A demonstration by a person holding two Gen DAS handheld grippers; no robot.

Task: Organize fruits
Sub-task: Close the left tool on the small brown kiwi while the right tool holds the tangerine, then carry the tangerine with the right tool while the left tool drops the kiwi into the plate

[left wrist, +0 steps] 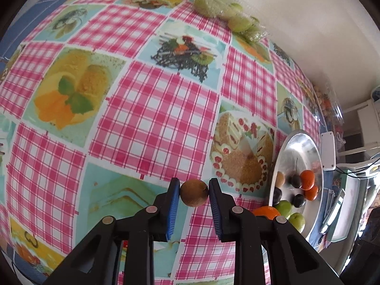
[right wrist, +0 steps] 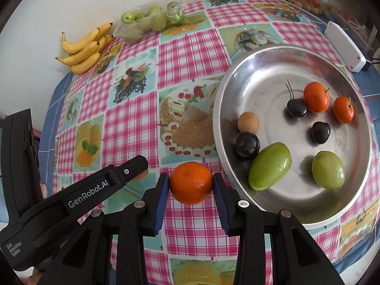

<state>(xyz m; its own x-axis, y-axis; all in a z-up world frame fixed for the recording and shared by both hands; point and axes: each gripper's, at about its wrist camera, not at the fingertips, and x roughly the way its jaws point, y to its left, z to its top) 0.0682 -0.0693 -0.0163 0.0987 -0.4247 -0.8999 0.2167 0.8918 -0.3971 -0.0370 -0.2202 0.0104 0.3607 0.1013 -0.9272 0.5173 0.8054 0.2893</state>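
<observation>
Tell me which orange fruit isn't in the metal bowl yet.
The big orange clamped in the right gripper, just outside the bowl's rim; two smaller ones lie inside.

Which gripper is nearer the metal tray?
Right. The right gripper, holding an orange, is just beside the tray rim. The left gripper, holding a brown fruit, is farther out, beyond the right one.

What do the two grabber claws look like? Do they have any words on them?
Both the left gripper and the right gripper are black plastic with angular arms, round silver pins at the hinges and ribbed blue pads inside the fingers. The left one's side reads "GenRobot.AI" and "Data Acquisition System" in white letters.
</observation>
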